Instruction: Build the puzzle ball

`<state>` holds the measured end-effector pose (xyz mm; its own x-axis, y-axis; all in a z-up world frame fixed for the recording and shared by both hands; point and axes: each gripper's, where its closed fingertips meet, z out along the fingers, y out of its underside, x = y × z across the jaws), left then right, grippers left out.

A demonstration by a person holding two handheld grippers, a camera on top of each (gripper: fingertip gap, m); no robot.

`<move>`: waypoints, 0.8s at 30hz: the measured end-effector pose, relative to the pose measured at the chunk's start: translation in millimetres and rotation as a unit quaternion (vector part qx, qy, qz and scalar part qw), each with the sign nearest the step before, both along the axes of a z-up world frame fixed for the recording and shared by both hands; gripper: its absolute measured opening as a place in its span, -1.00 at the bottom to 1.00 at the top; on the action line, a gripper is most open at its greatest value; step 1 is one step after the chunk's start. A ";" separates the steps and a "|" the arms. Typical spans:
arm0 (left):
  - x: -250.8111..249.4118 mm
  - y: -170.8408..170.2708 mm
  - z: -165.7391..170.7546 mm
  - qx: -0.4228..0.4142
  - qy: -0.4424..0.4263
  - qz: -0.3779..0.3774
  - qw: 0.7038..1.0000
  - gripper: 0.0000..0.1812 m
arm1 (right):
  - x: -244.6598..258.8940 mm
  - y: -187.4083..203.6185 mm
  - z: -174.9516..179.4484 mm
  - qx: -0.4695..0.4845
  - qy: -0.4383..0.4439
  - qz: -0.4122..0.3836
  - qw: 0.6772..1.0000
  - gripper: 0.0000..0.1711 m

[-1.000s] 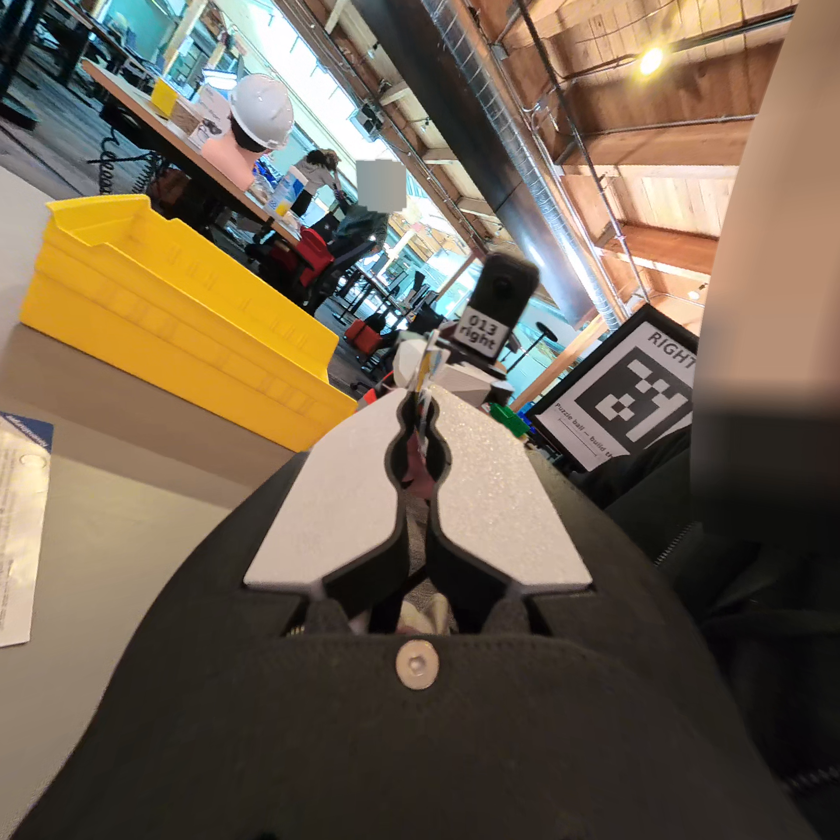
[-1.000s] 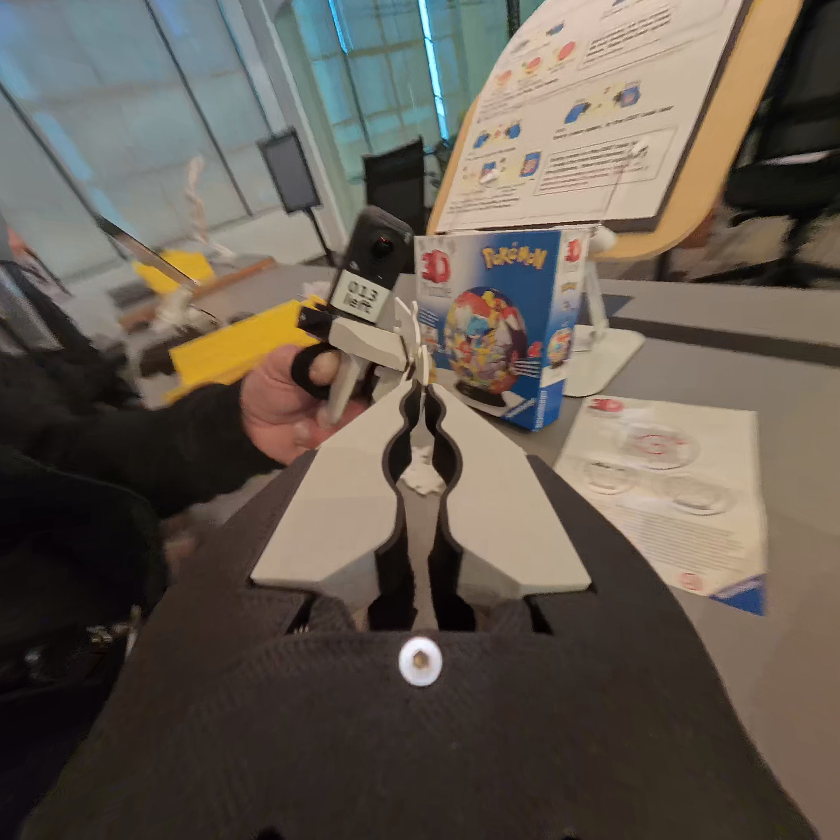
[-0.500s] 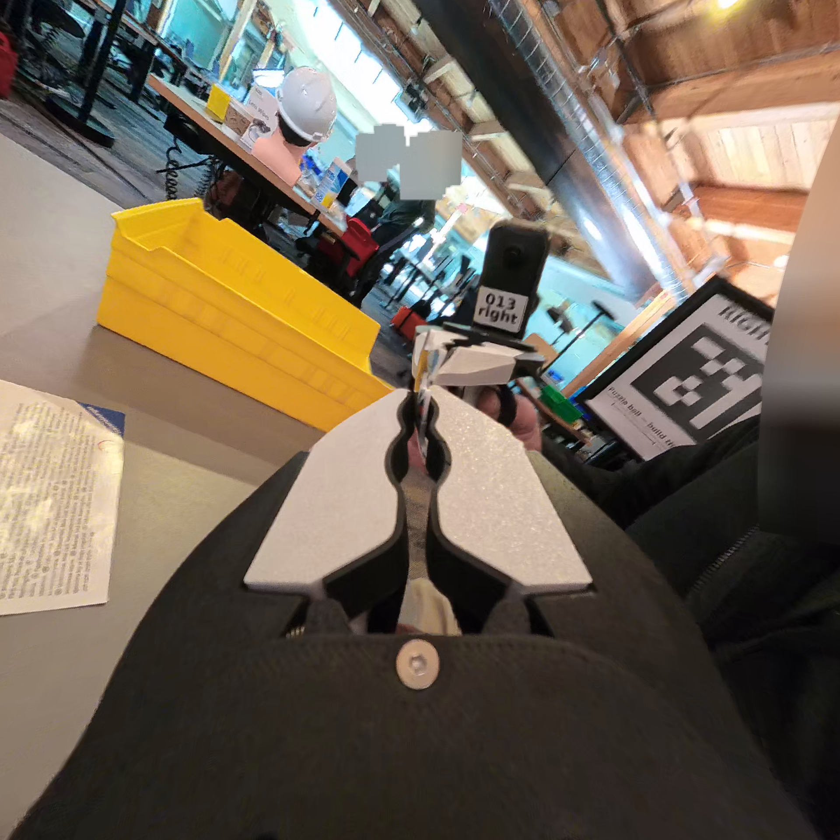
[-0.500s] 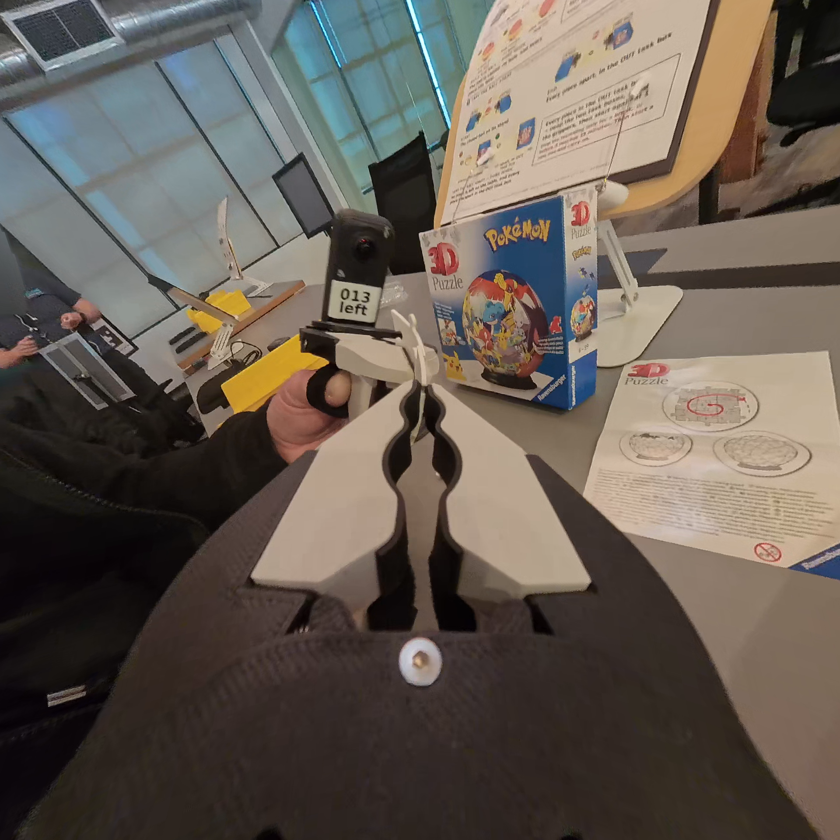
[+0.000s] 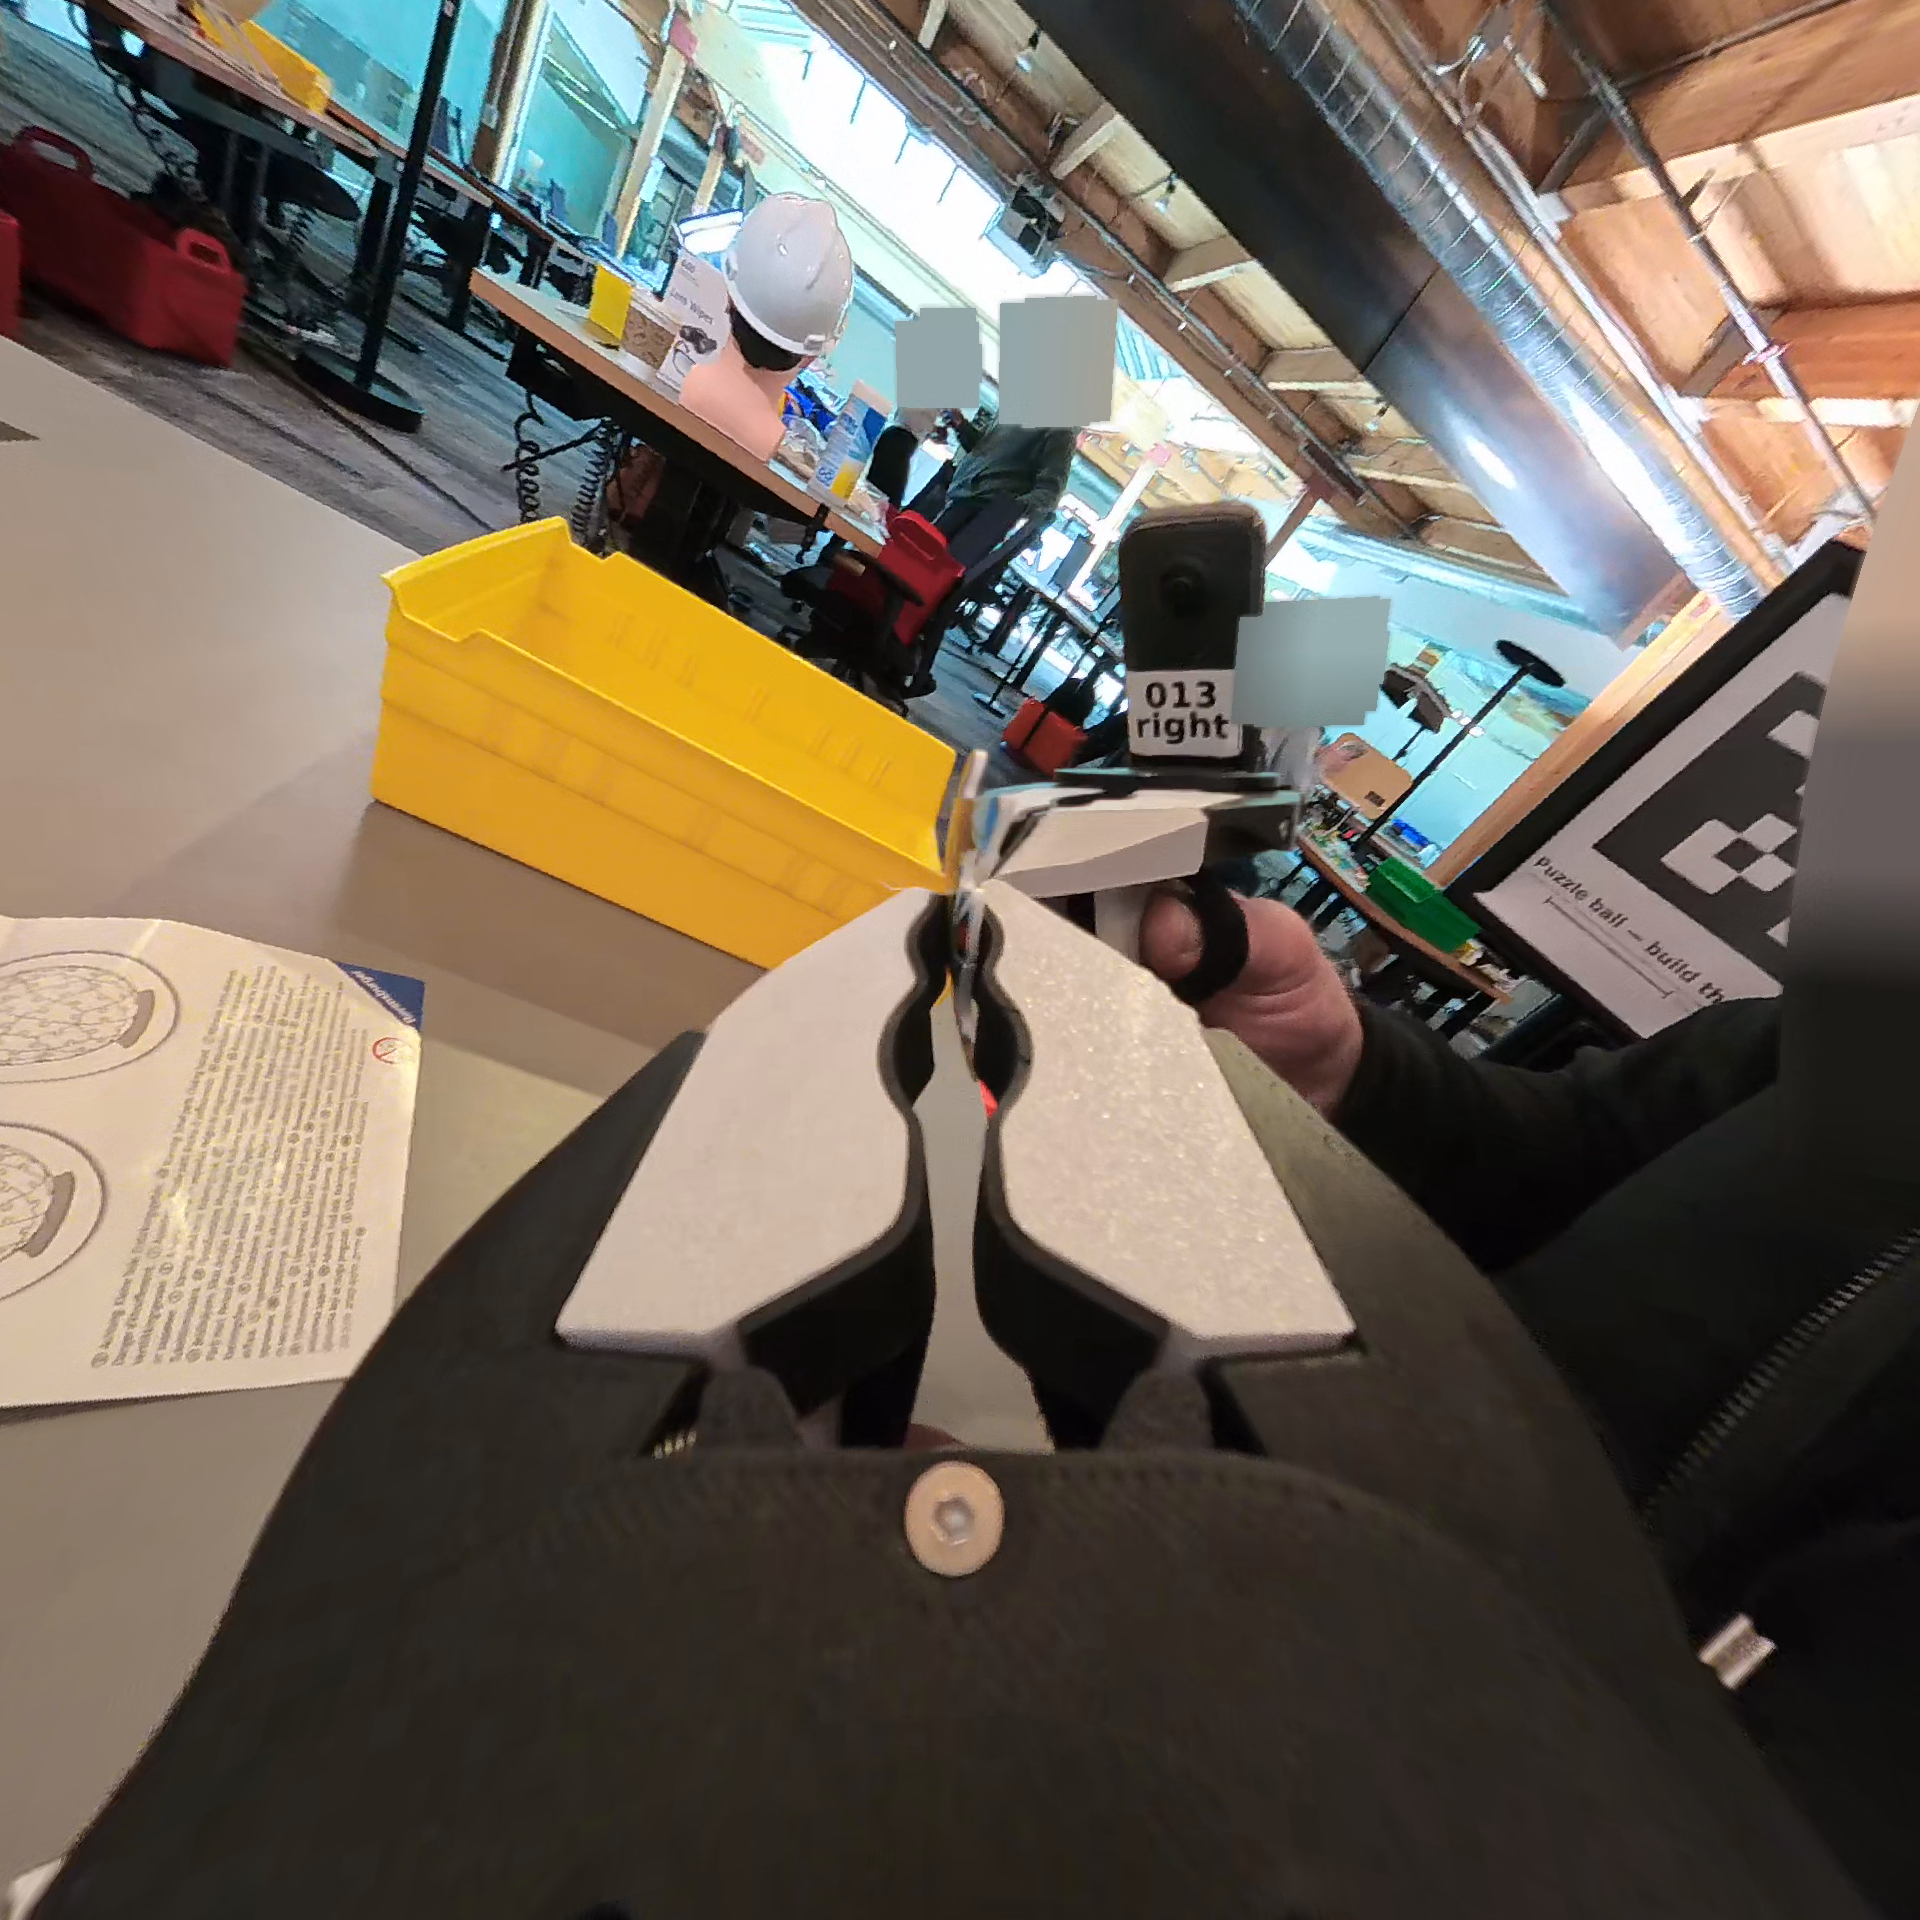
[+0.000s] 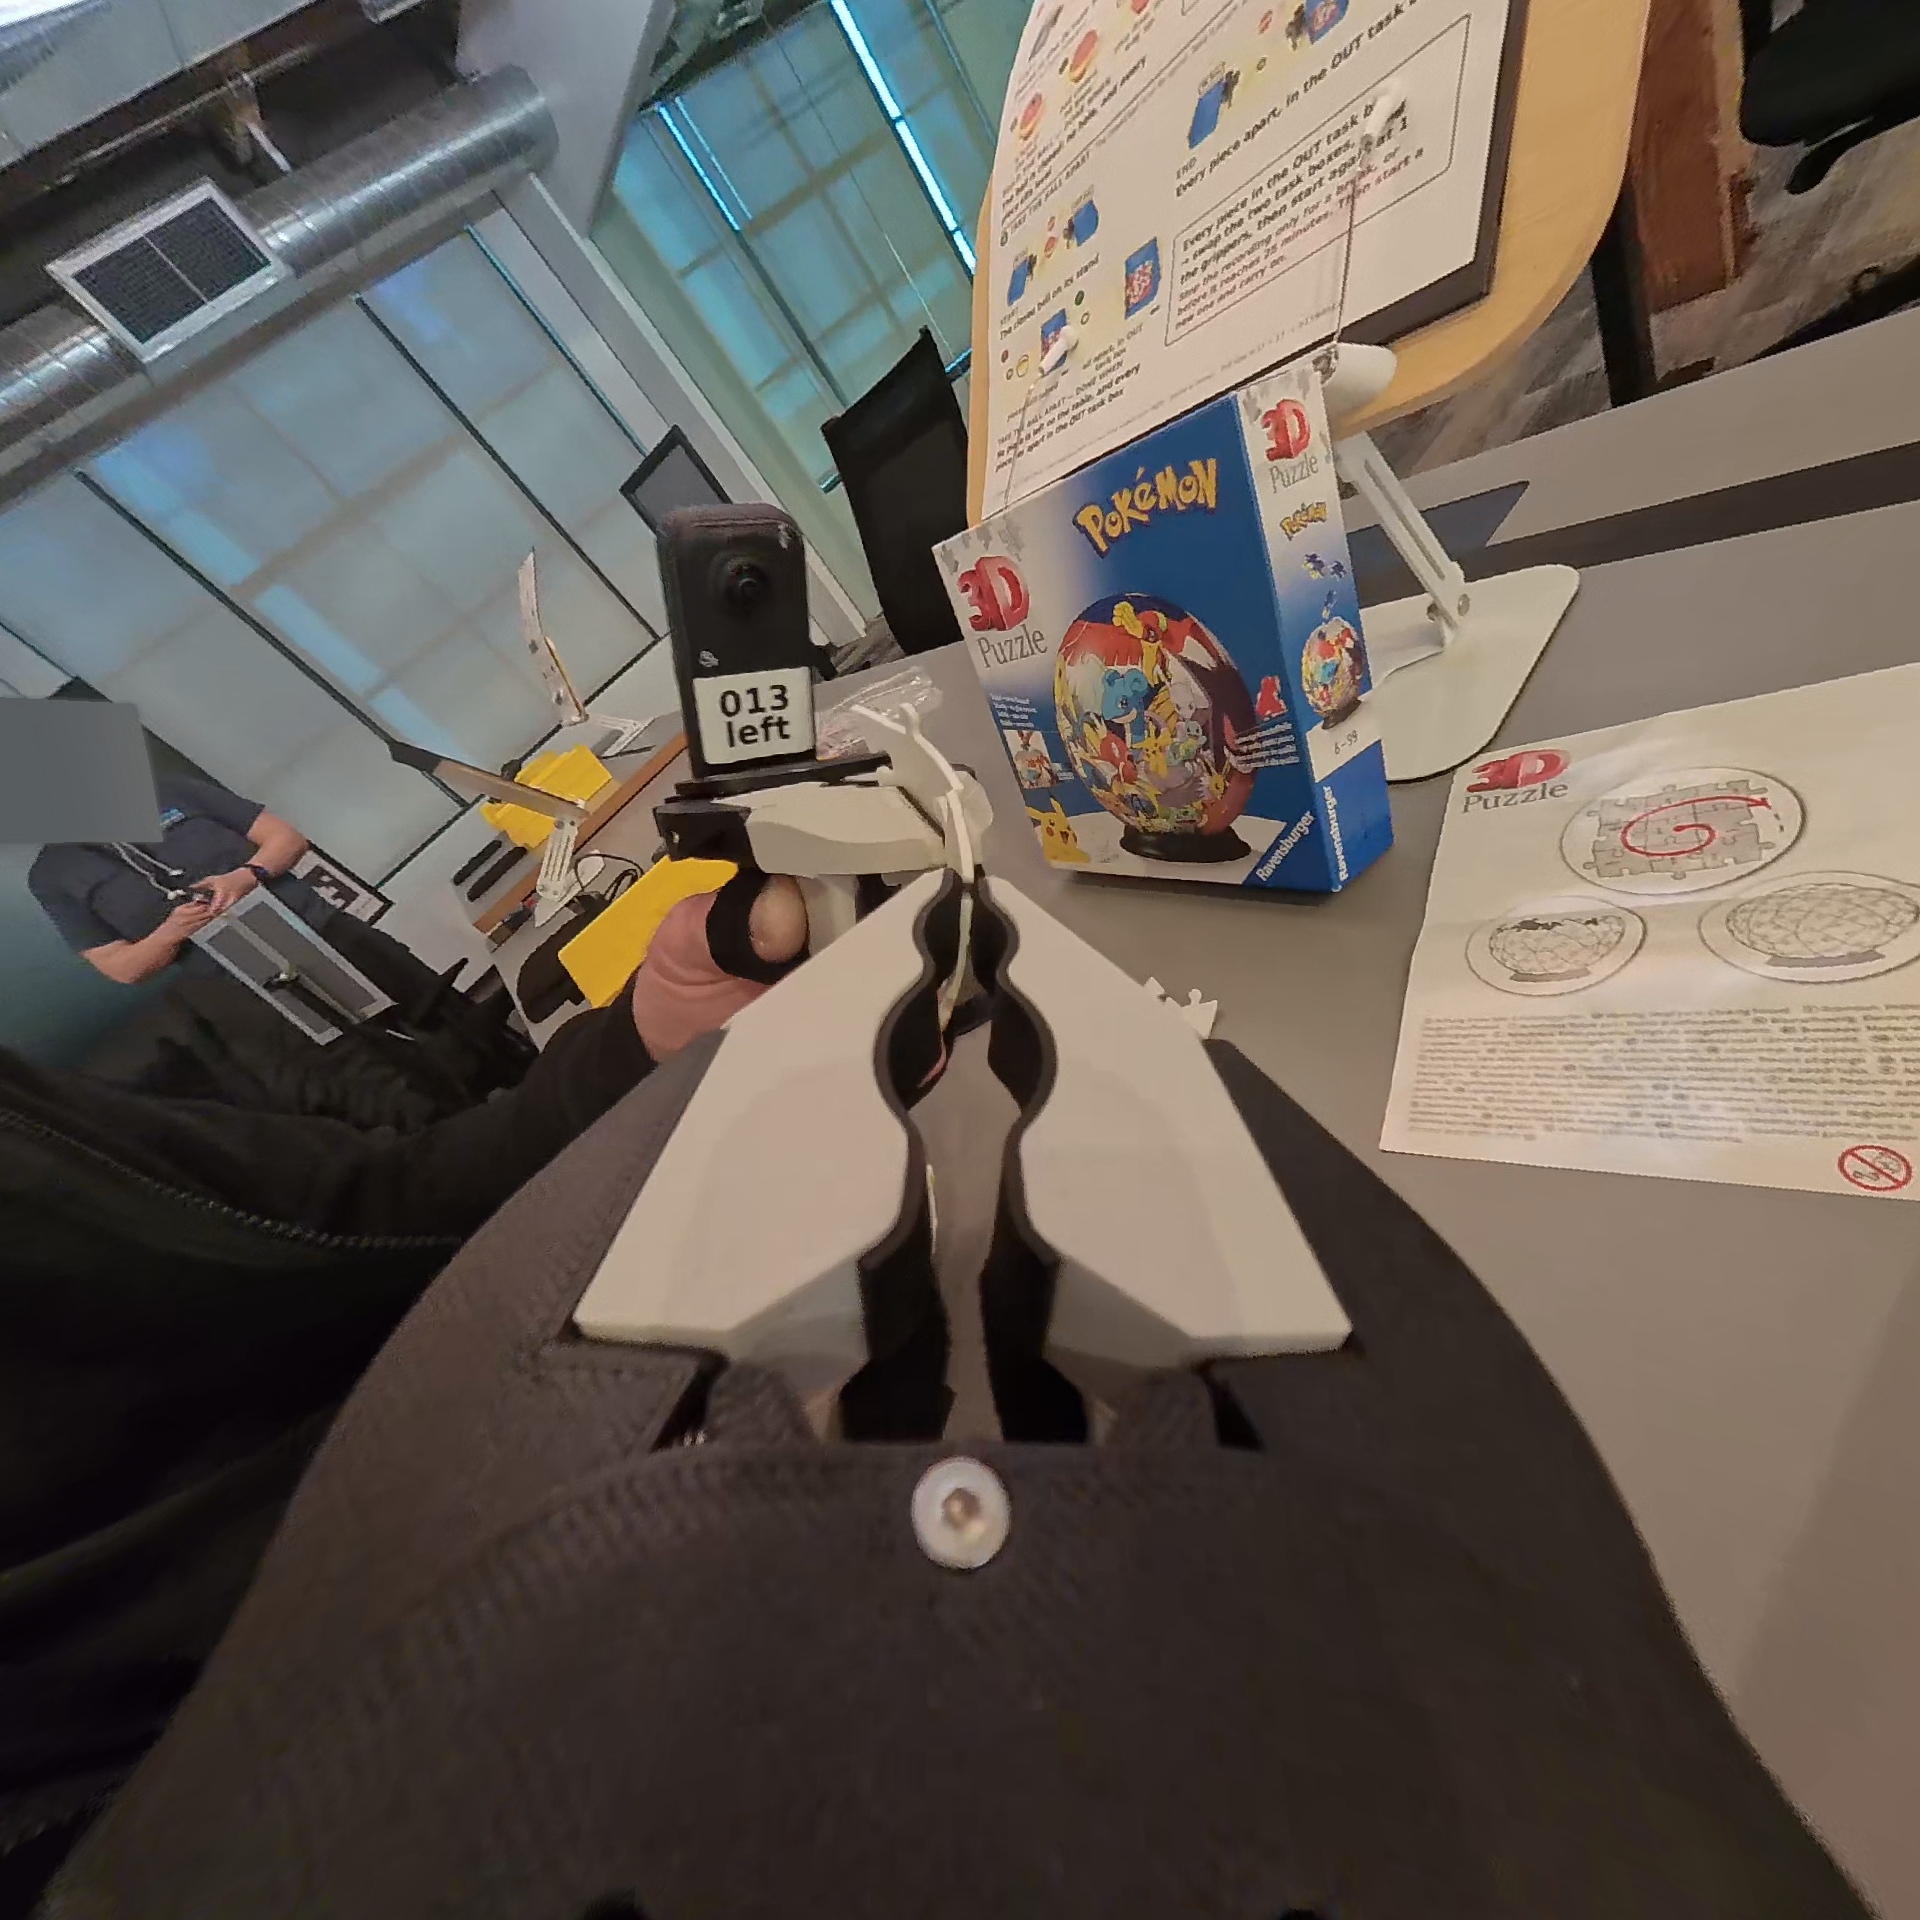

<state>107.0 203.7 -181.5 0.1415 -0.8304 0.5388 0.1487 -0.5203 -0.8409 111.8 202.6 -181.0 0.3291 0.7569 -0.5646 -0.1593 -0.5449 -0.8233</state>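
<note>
Both grippers are held above the grey table (image 5: 187,665), tip to tip. My left gripper (image 5: 961,906) is shut on a thin puzzle piece (image 5: 968,992), seen edge-on between its white fingers. My right gripper (image 6: 961,883) is shut on another thin piece (image 6: 964,930) whose white back shows. In the left wrist view the right gripper (image 5: 992,831) comes in from the right, and its piece (image 5: 975,821) meets mine at the tips. In the right wrist view the left gripper (image 6: 951,821) comes in from the left with its piece (image 6: 920,743) sticking up.
A yellow bin (image 5: 644,727) stands on the table beyond the tips. A paper leaflet (image 6: 1683,935) lies flat, and a blue puzzle box (image 6: 1164,675) stands before an instruction board (image 6: 1247,187) on a white stand. A small loose piece (image 6: 1179,1000) lies on the table. Less than 4 cm separates the two grippers' tips.
Both grippers have swung while staying tip to tip, so more of the table, leaflet and bin shows now. Both stay shut on their pieces.
</note>
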 end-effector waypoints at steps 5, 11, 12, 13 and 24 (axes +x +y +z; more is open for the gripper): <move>0.1 -0.7 -0.8 0.021 0.020 0.007 1.000 -0.97 | -0.5 0.8 -1.3 0.006 -0.012 -0.005 1.000 -0.99; 0.6 -3.1 1.8 0.016 0.009 -0.011 1.000 -0.97 | 0.0 0.1 1.1 -0.038 0.048 0.016 0.998 -1.00; 0.5 -3.5 2.5 0.011 0.000 -0.015 1.000 -0.97 | -0.1 -0.2 1.9 -0.044 0.055 0.020 0.997 -1.00; 0.7 -3.1 2.0 0.004 -0.006 -0.016 1.000 -0.97 | 0.0 0.4 1.5 -0.051 0.062 0.021 0.997 -1.00; 1.5 -1.3 8.5 -0.058 -0.064 -0.021 0.996 -0.97 | -0.1 1.9 7.8 0.003 0.077 -0.009 0.997 -1.00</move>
